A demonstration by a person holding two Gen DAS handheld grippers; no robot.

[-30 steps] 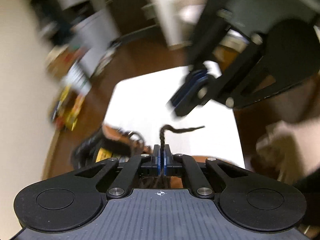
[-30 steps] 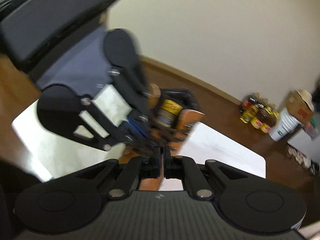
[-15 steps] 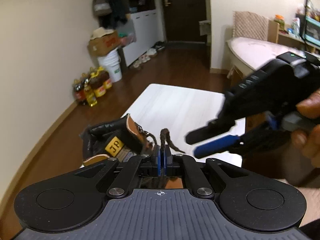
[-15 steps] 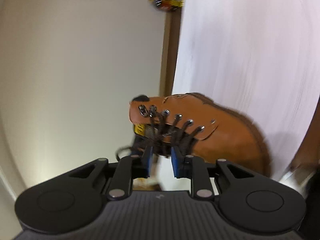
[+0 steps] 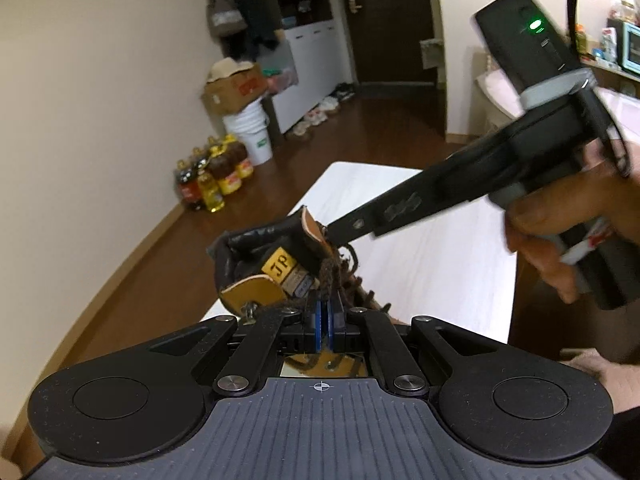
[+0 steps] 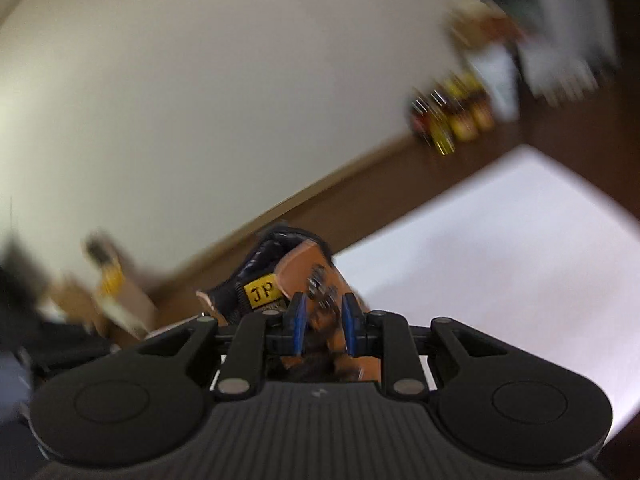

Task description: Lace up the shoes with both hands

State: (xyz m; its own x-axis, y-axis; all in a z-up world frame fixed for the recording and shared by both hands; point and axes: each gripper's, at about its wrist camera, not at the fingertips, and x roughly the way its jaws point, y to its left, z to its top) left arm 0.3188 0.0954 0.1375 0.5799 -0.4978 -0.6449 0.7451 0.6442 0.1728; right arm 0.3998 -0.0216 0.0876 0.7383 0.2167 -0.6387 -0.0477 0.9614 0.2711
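Note:
A tan leather boot with a black padded collar and a yellow "JP" tag stands on the white table. My left gripper is shut on the dark brown lace, just above the boot's eyelets. The right gripper's body reaches in from the right, its tips hidden at the boot's tongue. In the blurred right wrist view my right gripper is open, its blue pads either side of the boot's eyelet flap.
Several oil bottles stand on the wooden floor by the left wall, with a white bucket and cardboard box behind them. The table's left edge runs close beside the boot.
My right gripper has swung in from beside the table to the boot's top, its jaws staying open. My left gripper keeps its hold on the lace and has dropped closer to the boot.

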